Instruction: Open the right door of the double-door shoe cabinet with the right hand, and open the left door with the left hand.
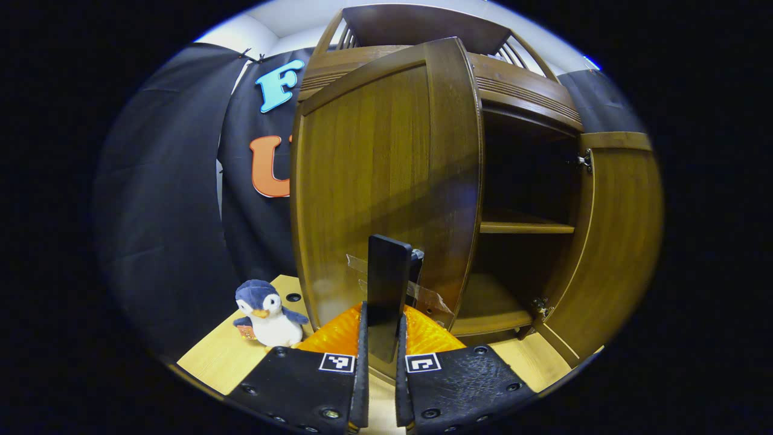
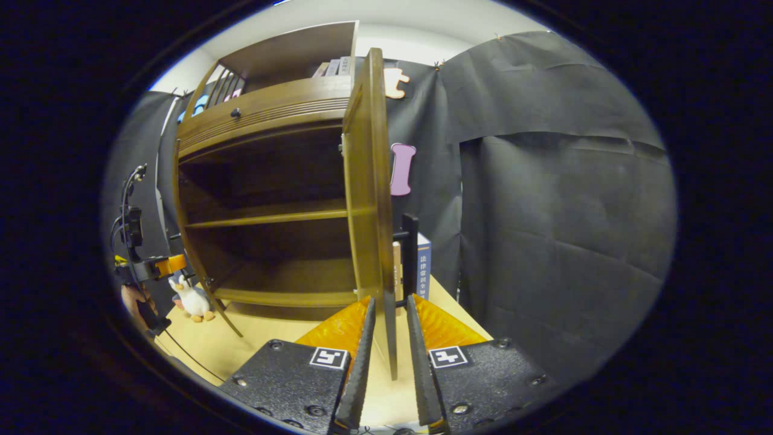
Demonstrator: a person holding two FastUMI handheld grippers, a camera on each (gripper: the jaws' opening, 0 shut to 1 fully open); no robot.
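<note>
Both tongs (image 1: 381,338) (image 2: 389,338) clenched on open door edges, plush penguin (image 1: 269,314) beside the left door (image 1: 374,181).

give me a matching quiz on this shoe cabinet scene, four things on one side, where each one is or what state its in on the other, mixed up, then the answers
Things:
1. left door
2. right door
3. plush penguin
4. blue book

Places or states:
A. stands on the table behind the right door
B. swung out, its black handle between the left gripper's fingers
C. sits on the table left of the cabinet
D. seen edge-on, its lower edge between the right gripper's fingers

Pairs: 1-B, 2-D, 3-C, 4-A
</note>
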